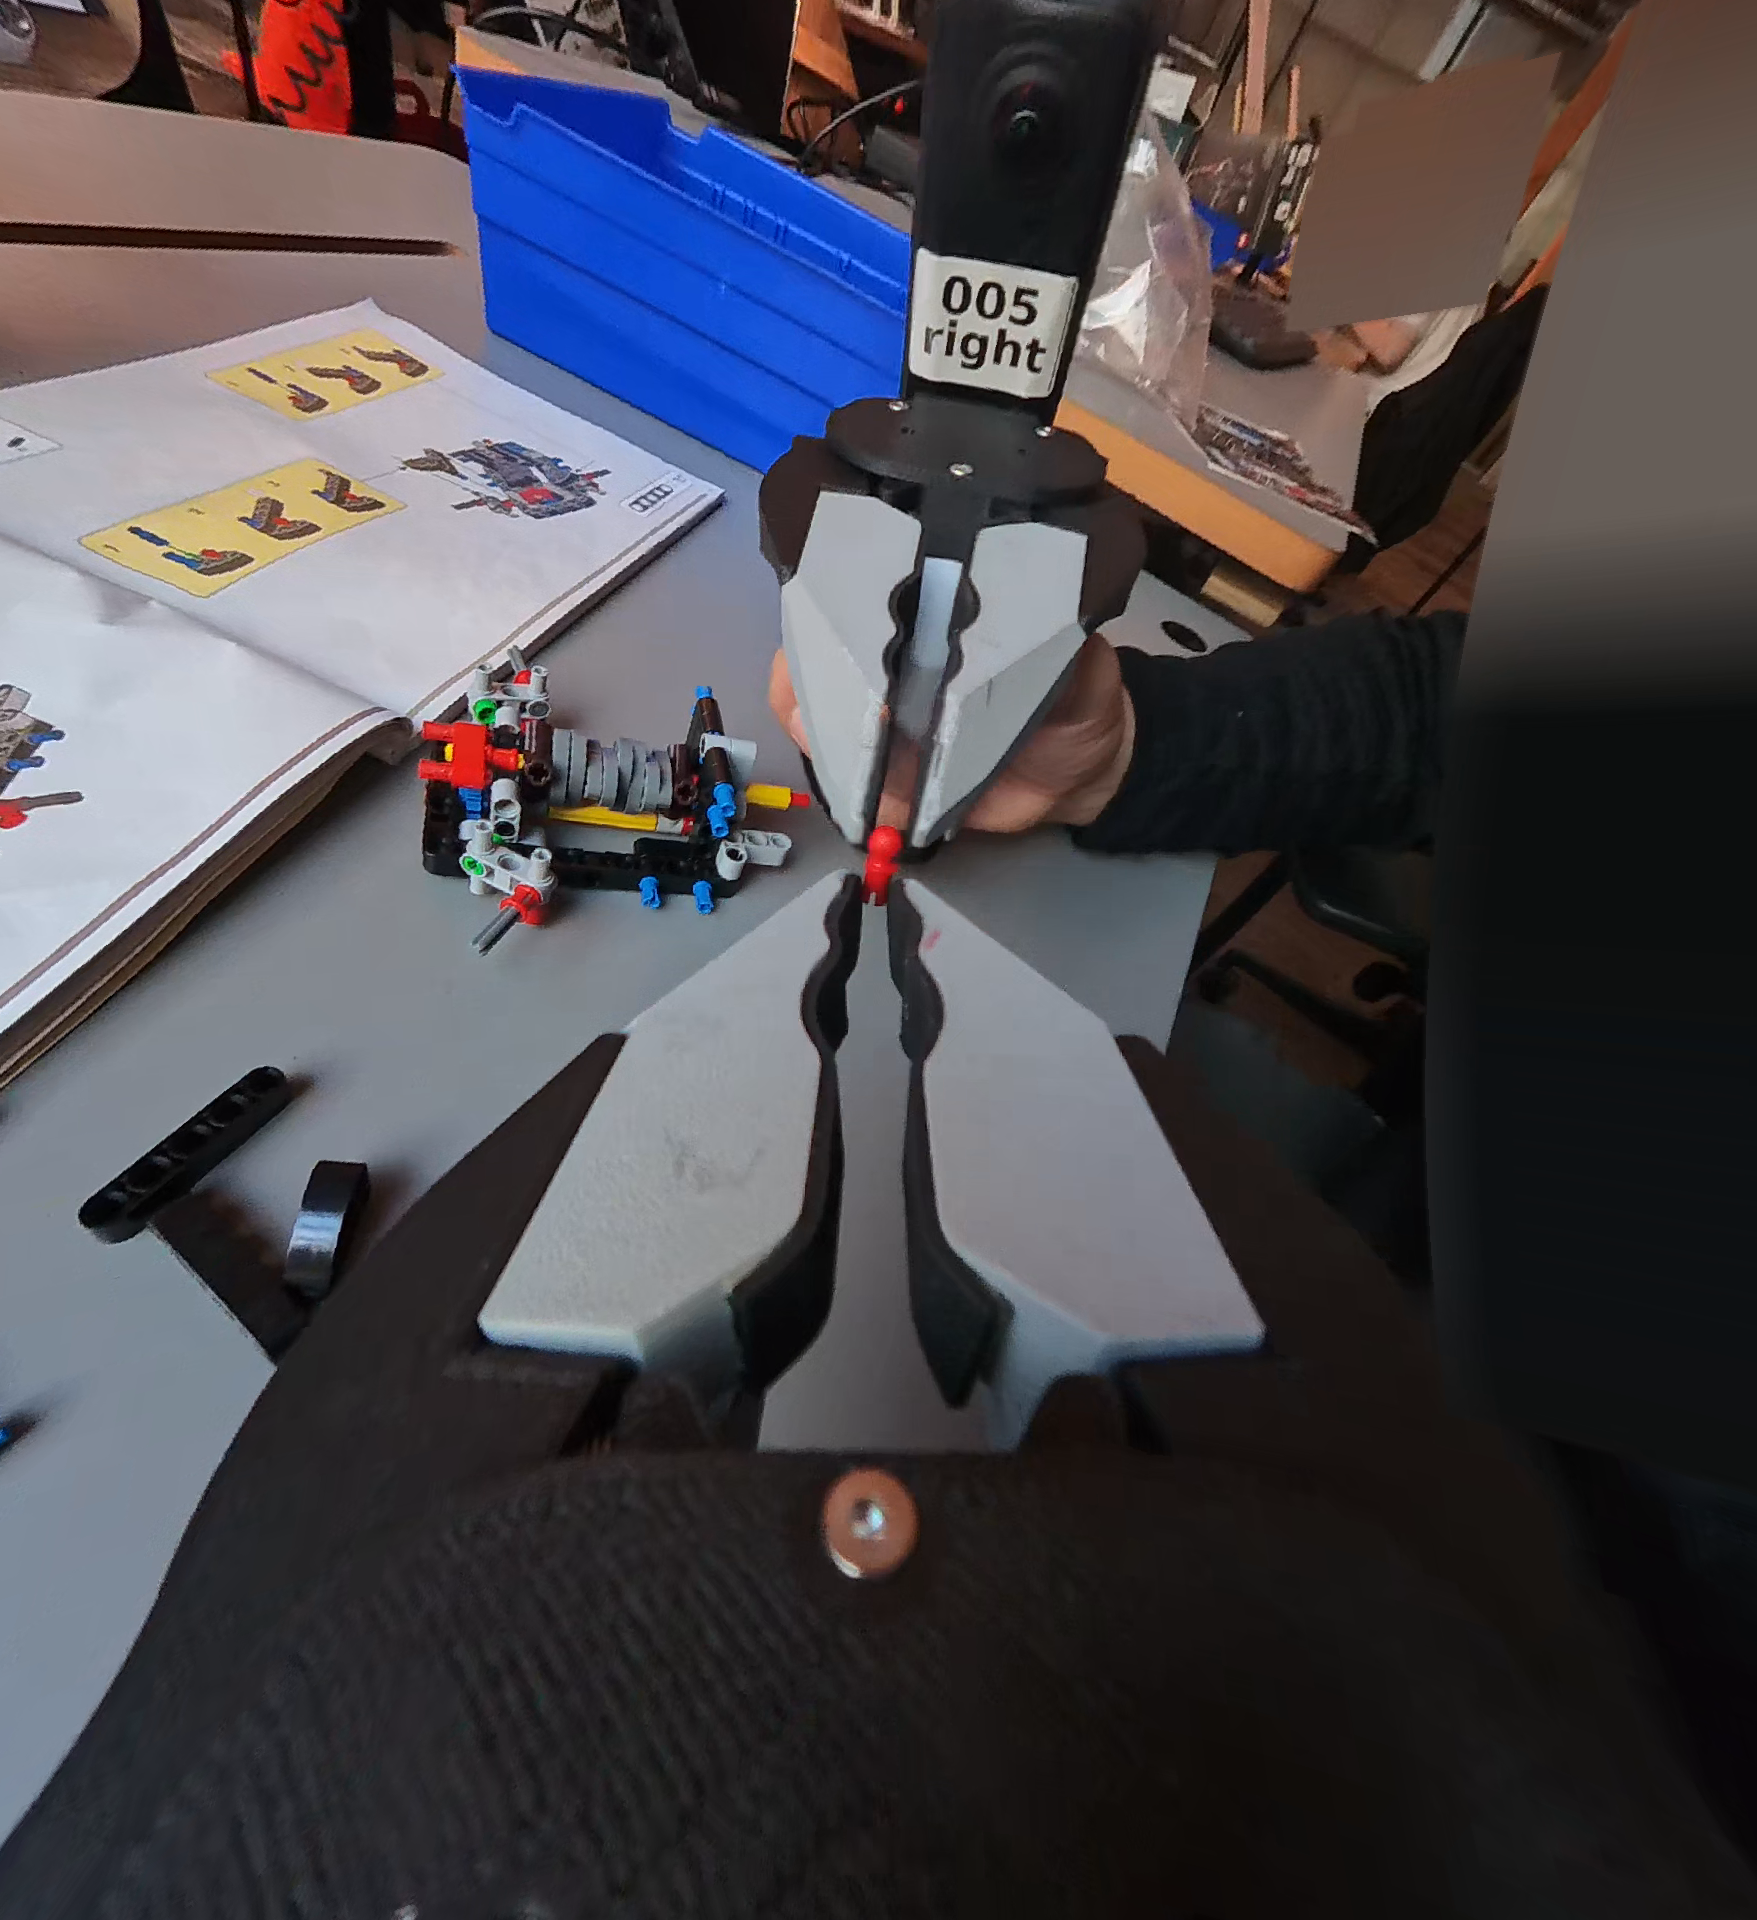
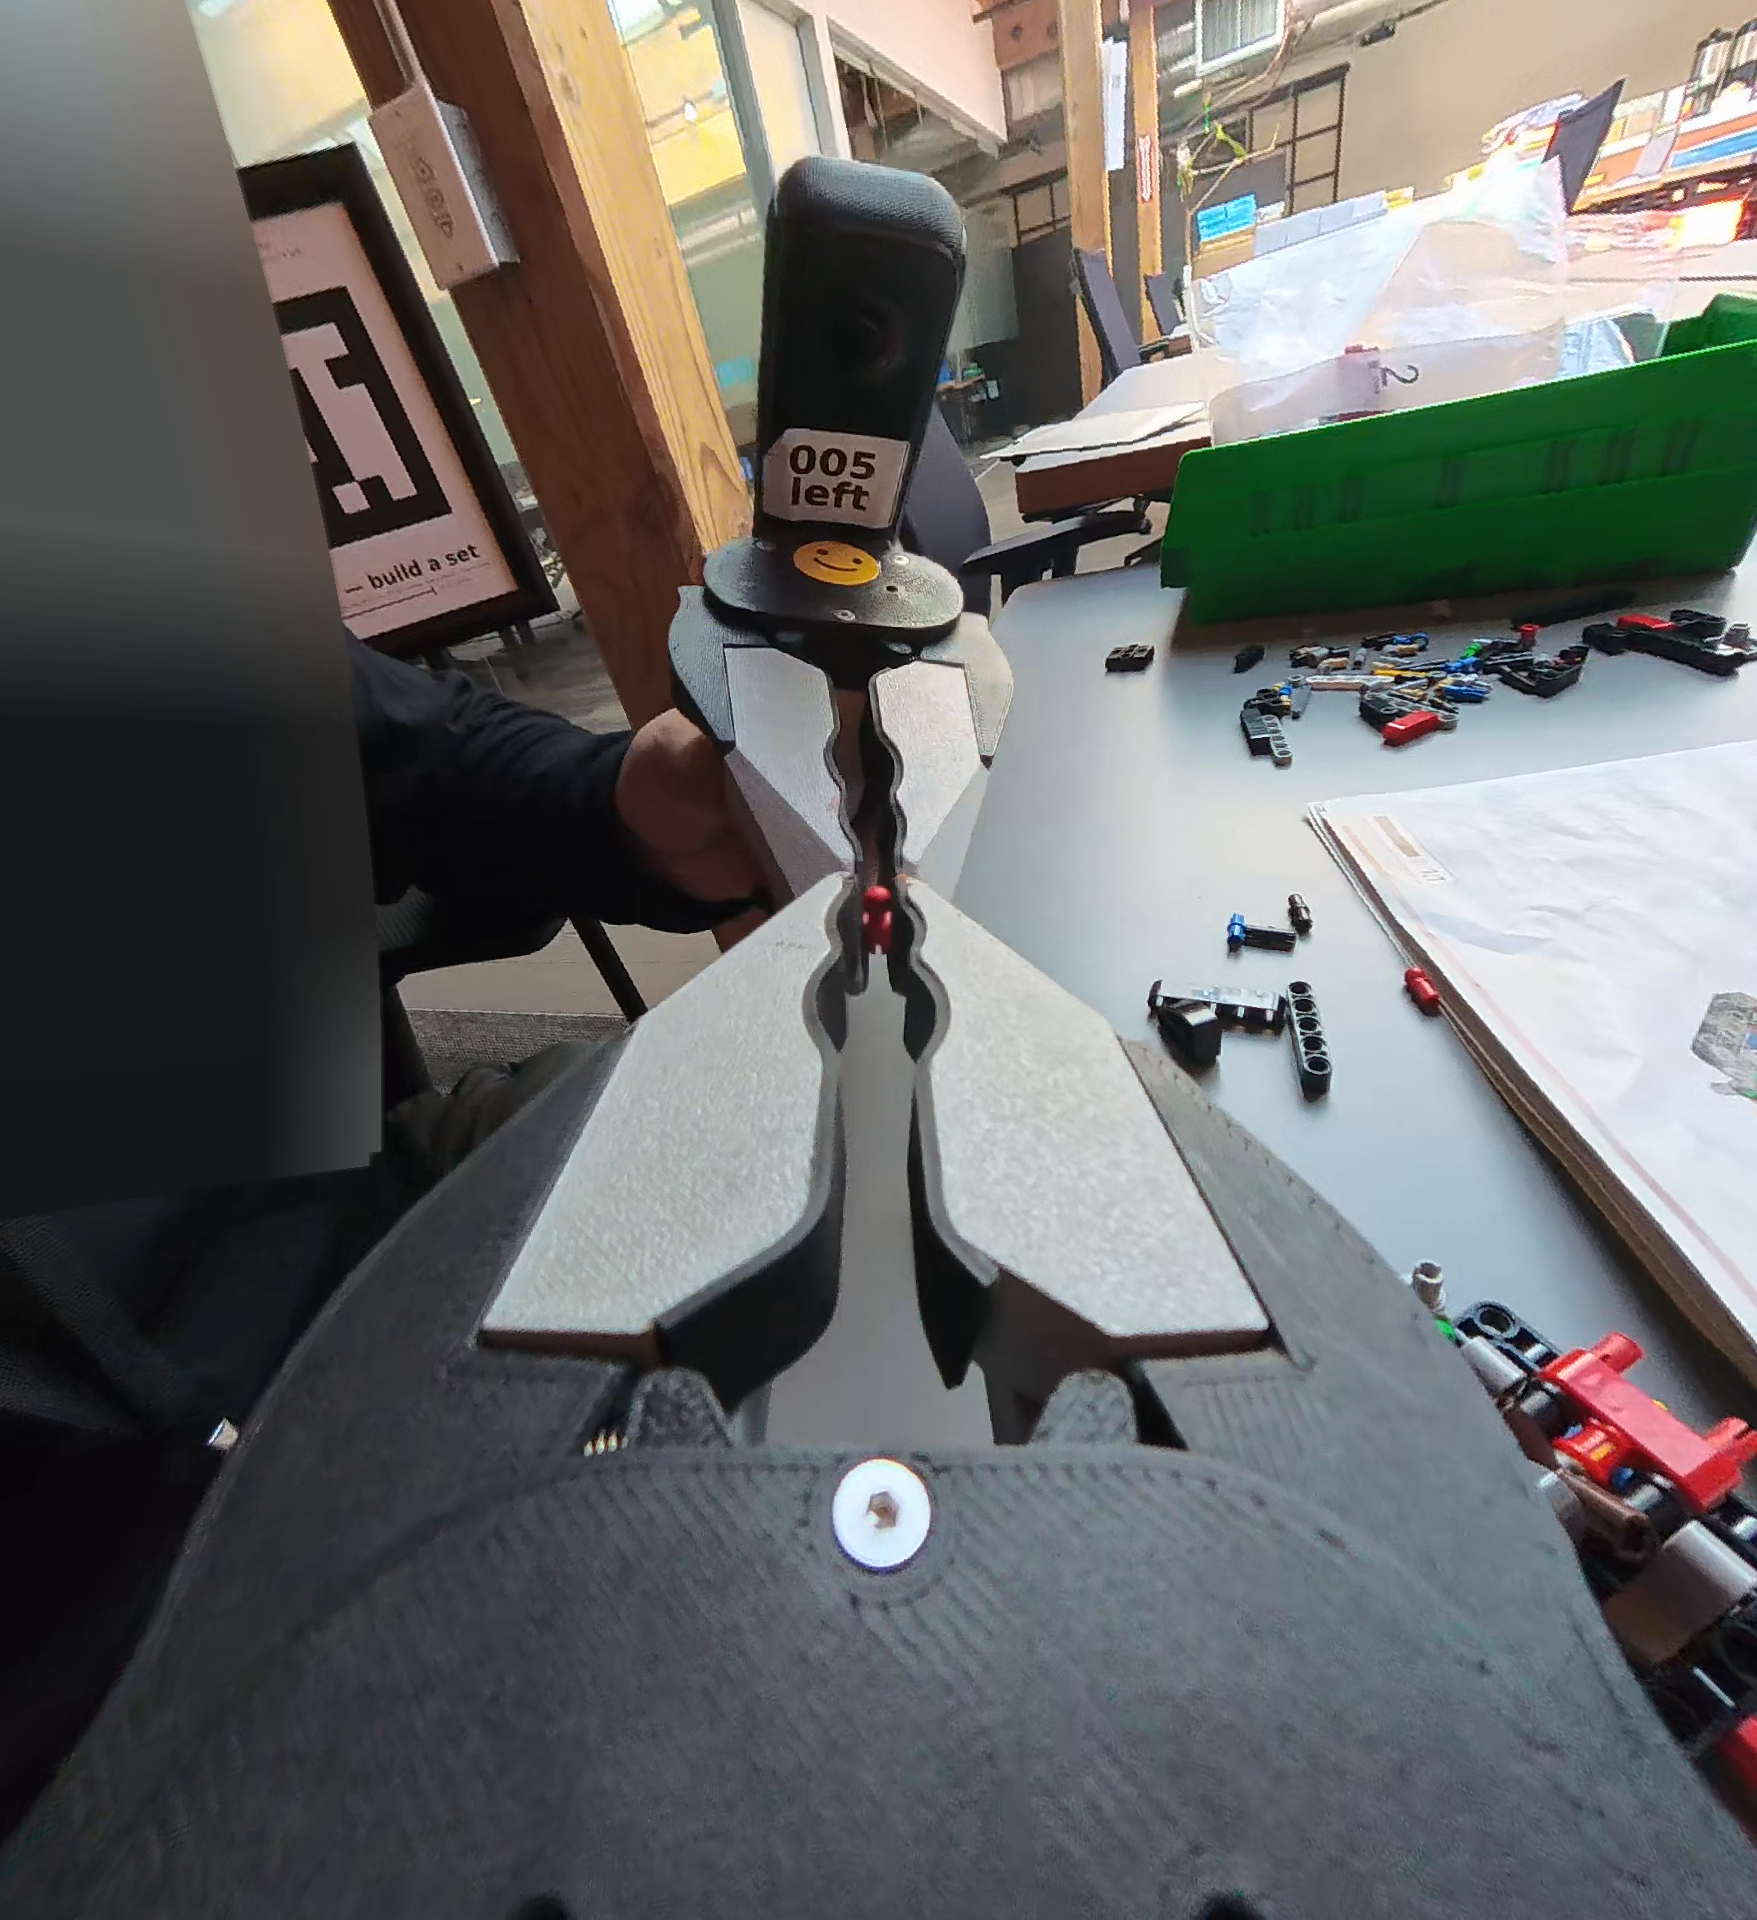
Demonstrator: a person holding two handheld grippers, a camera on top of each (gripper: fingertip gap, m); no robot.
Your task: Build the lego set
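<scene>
Grey table (image 1: 354, 997) carries an open instruction booklet (image 1: 261, 582), a partly built model (image 1: 593, 800) beside it, and a blue bin (image 1: 676, 260) behind. Loose parts (image 2: 1414, 675) lie in front of a green bin (image 2: 1497, 488). Both grippers meet tip to tip above the table edge. Right gripper (image 2: 876, 935) is closed narrowly on a small red pin (image 1: 881, 860). Left gripper (image 1: 876, 899) has its jaws almost together at the pin's other end; whether its tips clamp the pin cannot be told. A black beam (image 1: 183, 1153) and a black ring (image 1: 328, 1221) lie well apart from the pin
</scene>
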